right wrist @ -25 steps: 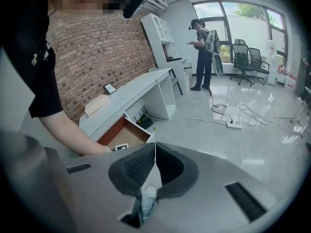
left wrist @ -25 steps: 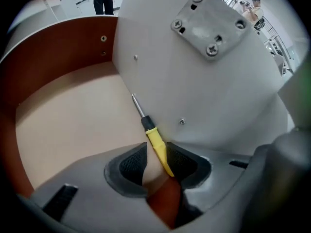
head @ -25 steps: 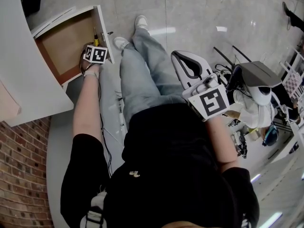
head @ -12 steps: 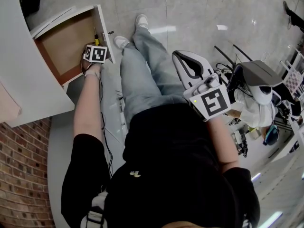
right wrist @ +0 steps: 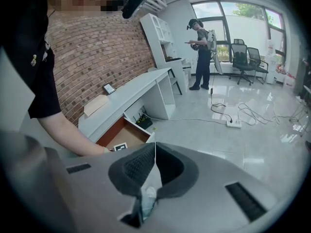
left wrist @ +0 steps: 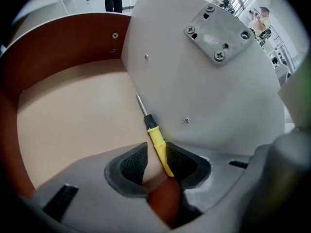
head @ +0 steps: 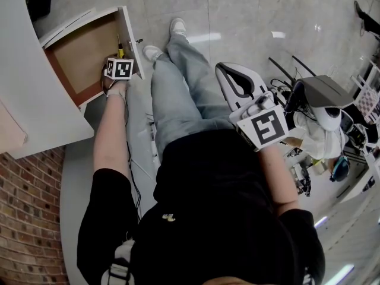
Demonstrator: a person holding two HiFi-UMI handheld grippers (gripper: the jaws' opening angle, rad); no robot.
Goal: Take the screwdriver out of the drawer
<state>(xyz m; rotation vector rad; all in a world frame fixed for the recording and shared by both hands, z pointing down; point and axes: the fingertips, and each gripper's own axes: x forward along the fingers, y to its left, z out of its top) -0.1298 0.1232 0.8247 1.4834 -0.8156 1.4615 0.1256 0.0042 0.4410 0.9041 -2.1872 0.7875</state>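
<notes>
The screwdriver (left wrist: 156, 141), with a yellow handle, black collar and thin metal shaft, lies in the open drawer (left wrist: 73, 115) against the inside of its white front panel (left wrist: 204, 91). My left gripper (left wrist: 157, 149) reaches into the drawer's near corner, its two black pads pressed on either side of the yellow handle. In the head view the handle (head: 120, 52) shows just beyond the left gripper (head: 119, 61), by the drawer's front panel (head: 127, 28). My right gripper (head: 222, 70) is held over the person's lap at the right, shut and empty (right wrist: 154, 147).
The drawer hangs from a white desk (head: 24, 70) along a brick wall (head: 24, 218). The person's legs (head: 178, 94) stretch out beside the drawer. Equipment and cables (head: 320, 100) crowd the right. Another person (right wrist: 201, 52) stands far off, beyond a power strip (right wrist: 233, 124).
The left gripper's marker cube has shifted very slightly right at the drawer's corner. The right gripper has hardly moved.
</notes>
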